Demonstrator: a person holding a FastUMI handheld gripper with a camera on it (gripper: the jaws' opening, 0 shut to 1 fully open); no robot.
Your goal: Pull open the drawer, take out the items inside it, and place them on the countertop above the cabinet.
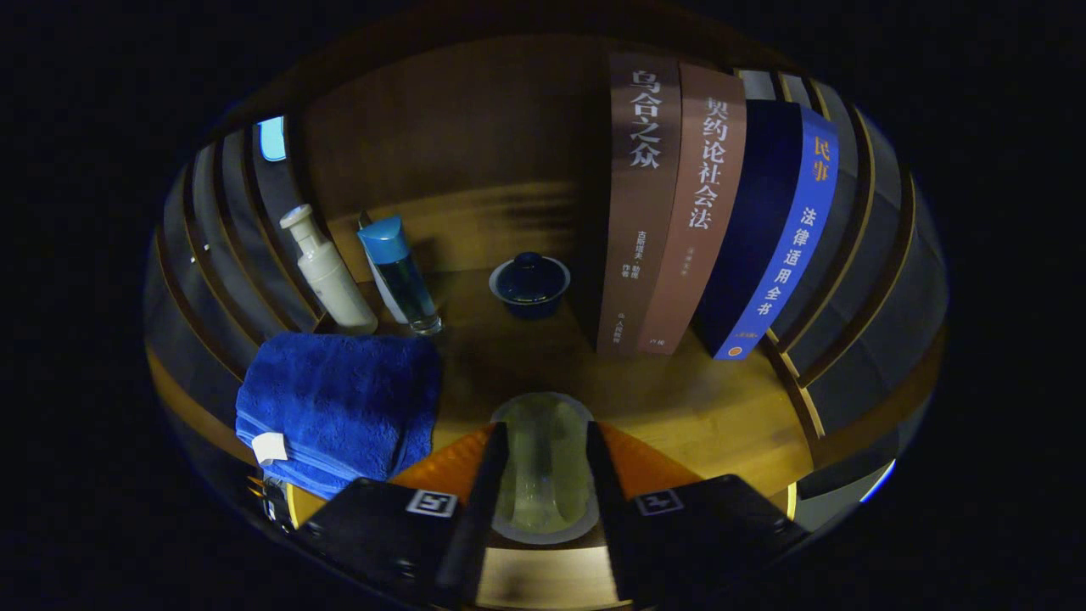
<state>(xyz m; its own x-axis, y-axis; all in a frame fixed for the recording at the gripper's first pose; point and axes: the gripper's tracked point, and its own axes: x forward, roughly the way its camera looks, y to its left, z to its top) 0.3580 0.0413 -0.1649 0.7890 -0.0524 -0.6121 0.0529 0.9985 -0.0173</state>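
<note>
My gripper [545, 434] is shut on a pale, translucent cup-like item [543, 475]; both fingers press its sides. The item sits between the fingers over the front part of the wooden countertop [704, 407]. Whether its base touches the wood I cannot tell. Beyond the fingers, on the same countertop, stands a small dark blue lidded bowl [529, 284].
A folded blue towel [339, 407] lies just left of the fingers. Behind it stand a white pump bottle [329, 276] and a blue-capped clear bottle [400, 276]. Three upright books [704, 212] fill the right side. A wooden back panel [458, 144] closes the shelf.
</note>
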